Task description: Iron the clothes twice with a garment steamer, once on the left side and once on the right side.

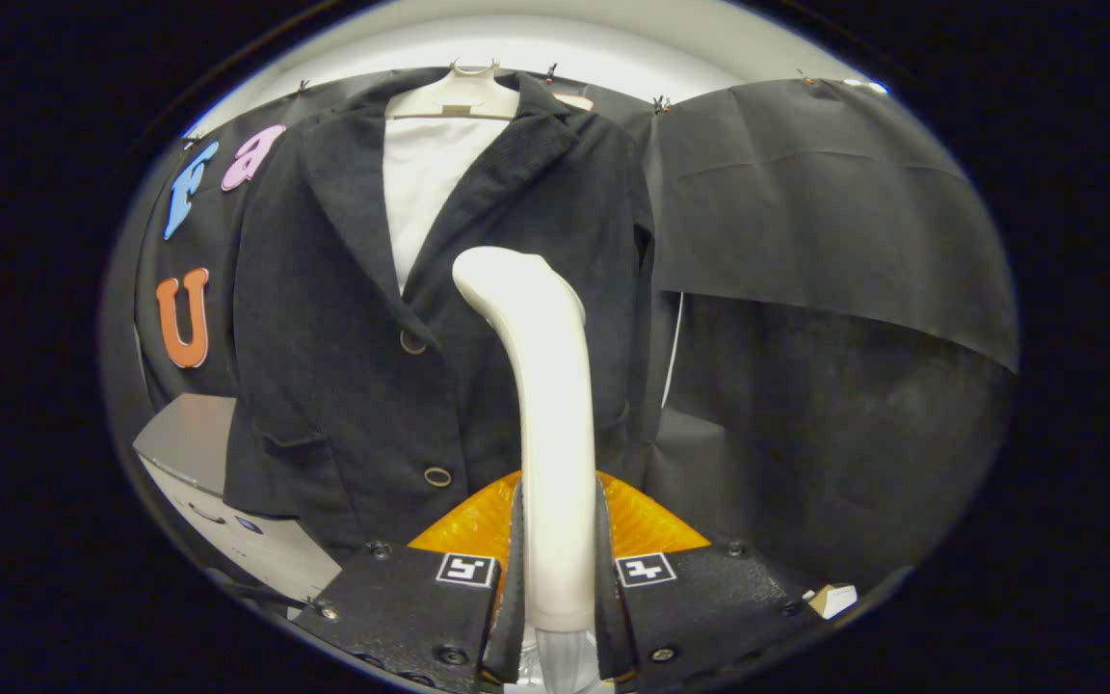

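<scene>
The gripper (557, 578) is clamped on the steamer (543, 424), both fingers pressing against the sides of its white handle low down, and the steamer stands upright between them. Its curved head sits just ahead of the fingers, raised in front of the dark jacket (343, 318), over the right half of the jacket's front near the chest (whether the head actually touches the cloth cannot be told from here). The jacket hangs on a pale hanger (459, 96), its collar open over a white panel (425, 183), with two round buttons (437, 476) down the middle seam just left of the steamer. A grey box (194, 448) sits low beside the jacket's left hem, and a small white scrap (832, 600) lies down by the right finger
</scene>
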`<state>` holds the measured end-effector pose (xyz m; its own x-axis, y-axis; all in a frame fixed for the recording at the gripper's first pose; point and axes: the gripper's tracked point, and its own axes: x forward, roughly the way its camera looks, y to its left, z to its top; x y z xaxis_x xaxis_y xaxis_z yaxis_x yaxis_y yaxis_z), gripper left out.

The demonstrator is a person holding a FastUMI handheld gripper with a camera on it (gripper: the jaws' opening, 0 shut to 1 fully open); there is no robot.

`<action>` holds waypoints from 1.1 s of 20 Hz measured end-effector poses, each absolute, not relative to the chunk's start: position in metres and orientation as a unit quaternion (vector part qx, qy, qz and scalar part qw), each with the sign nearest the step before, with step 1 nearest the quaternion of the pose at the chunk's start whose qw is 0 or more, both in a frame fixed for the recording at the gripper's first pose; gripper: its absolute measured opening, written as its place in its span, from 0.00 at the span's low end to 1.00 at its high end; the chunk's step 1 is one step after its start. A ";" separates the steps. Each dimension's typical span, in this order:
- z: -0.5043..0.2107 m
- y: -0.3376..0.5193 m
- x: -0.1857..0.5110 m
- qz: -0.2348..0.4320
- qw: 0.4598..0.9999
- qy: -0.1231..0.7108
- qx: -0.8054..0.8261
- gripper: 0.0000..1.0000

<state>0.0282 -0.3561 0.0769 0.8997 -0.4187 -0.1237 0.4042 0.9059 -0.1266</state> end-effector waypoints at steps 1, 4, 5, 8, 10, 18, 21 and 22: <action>0.070 -0.356 0.028 -0.213 0.973 0.077 -0.050 0.32; 0.051 -0.358 0.027 -0.218 0.971 0.088 -0.049 0.32; 0.045 -0.358 0.026 -0.219 0.970 0.092 -0.048 0.32; 0.030 -0.357 0.025 -0.222 0.969 0.101 -0.049 0.32; 0.020 -0.357 0.024 -0.224 0.968 0.107 -0.050 0.32; -0.015 -0.358 0.018 -0.227 0.964 0.126 -0.051 0.32; -0.024 -0.359 0.019 -0.230 0.963 0.132 -0.054 0.32; -0.027 -0.360 0.020 -0.231 0.962 0.133 -0.055 0.32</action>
